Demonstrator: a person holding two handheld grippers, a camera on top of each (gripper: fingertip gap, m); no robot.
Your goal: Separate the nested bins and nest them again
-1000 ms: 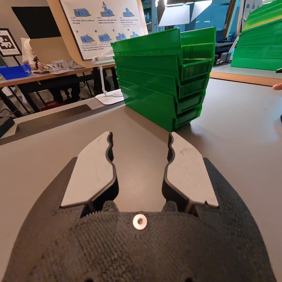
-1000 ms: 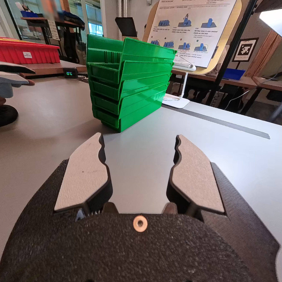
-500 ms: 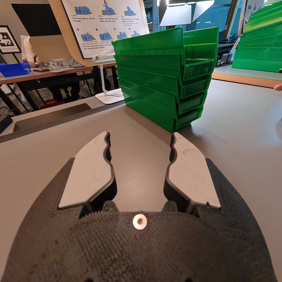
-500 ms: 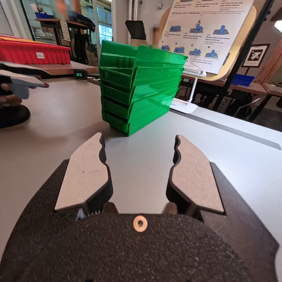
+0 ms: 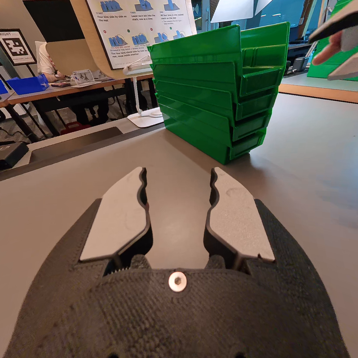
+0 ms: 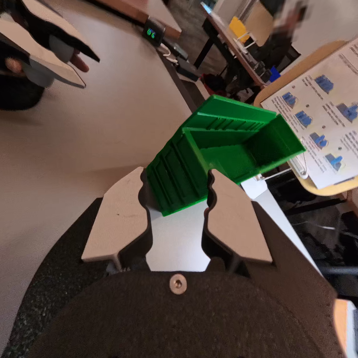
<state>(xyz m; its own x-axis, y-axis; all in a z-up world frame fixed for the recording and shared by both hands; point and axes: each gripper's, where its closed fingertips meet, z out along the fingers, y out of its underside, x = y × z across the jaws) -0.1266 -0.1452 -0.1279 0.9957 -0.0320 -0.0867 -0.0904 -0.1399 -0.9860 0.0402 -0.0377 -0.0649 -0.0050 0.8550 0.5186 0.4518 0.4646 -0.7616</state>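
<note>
The green bins (image 5: 213, 93) stand nested in one stack on the grey bench (image 5: 300, 174), none yet lifted out, so the task looks to be at its very start. The left hand-held gripper (image 5: 178, 170) sits low over the bench, fingers apart and empty, with the stack ahead and a little to its right, apart from its tips. The right hand-held gripper (image 6: 175, 171) is high above, tilted down, fingers likewise apart and holding nothing; from there the stack (image 6: 222, 147) lies just past its tips, with the open top of the uppermost bin in view. The bins' long axis runs away from the right gripper toward the far right, with the short label-slot end facing it. I judge the right one nearer and better placed to take the top bin's rim; the left could steady the lower bins. A poster board (image 6: 325, 124) stands just behind the stack.
</note>
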